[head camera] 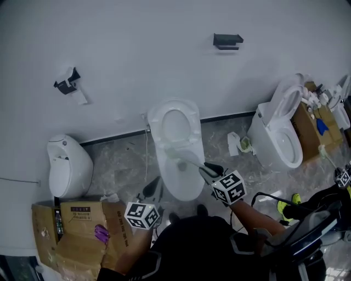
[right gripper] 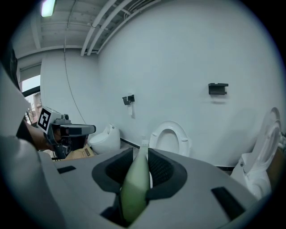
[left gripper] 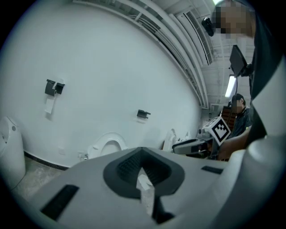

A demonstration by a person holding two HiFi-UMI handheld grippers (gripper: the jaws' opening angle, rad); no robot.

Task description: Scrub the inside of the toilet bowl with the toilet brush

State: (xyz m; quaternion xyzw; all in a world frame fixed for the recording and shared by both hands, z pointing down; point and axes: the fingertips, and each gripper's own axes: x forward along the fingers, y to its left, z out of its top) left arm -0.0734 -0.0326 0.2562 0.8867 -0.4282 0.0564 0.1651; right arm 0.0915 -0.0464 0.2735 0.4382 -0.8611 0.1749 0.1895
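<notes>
Brush handle (right gripper: 136, 179) clamped in right tongs (right gripper: 139, 155); box label (head camera: 80, 209) unreadable.

A plain white wall (head camera: 137, 49) fills the upper half of my head view. It meets a grey marbled floor (head camera: 118, 164) along a dark skirting strip (head camera: 115, 136). Two dark brackets are fixed to the wall, one at upper centre (head camera: 227, 41) and one at upper left (head camera: 67, 81). At left stands a low white urinal (head camera: 66, 167), with crushed cardboard boxes (head camera: 77, 225) below it in the lower left corner. At right a second toilet (head camera: 279, 137), lid up, stands beside another carton (head camera: 307, 129). In my right gripper view, ceiling pipes (right gripper: 105, 24) run overhead and a strip light (right gripper: 47, 7) glows at upper left.
</notes>
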